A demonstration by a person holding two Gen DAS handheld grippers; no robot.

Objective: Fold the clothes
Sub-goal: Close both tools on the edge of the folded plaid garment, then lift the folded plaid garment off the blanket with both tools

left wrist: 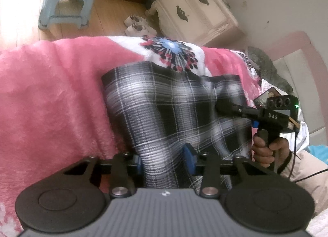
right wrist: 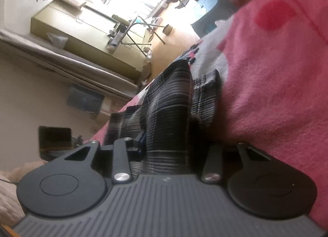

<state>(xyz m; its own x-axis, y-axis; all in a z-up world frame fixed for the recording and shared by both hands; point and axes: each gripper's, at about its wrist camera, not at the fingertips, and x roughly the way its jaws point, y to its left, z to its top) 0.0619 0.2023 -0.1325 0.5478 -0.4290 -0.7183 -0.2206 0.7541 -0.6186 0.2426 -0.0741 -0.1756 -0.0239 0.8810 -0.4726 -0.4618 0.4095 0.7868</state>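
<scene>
Item: black-and-white plaid garment, lying on the pink fleece blanket near the bed's far edge, by the flower print.
Handling (judged): light, limp woven cloth, drapes and creases; best taken at hems or corners.
Left gripper: pinching a bunched near fold.
Right gripper: clamped on the garment's side edge.
</scene>
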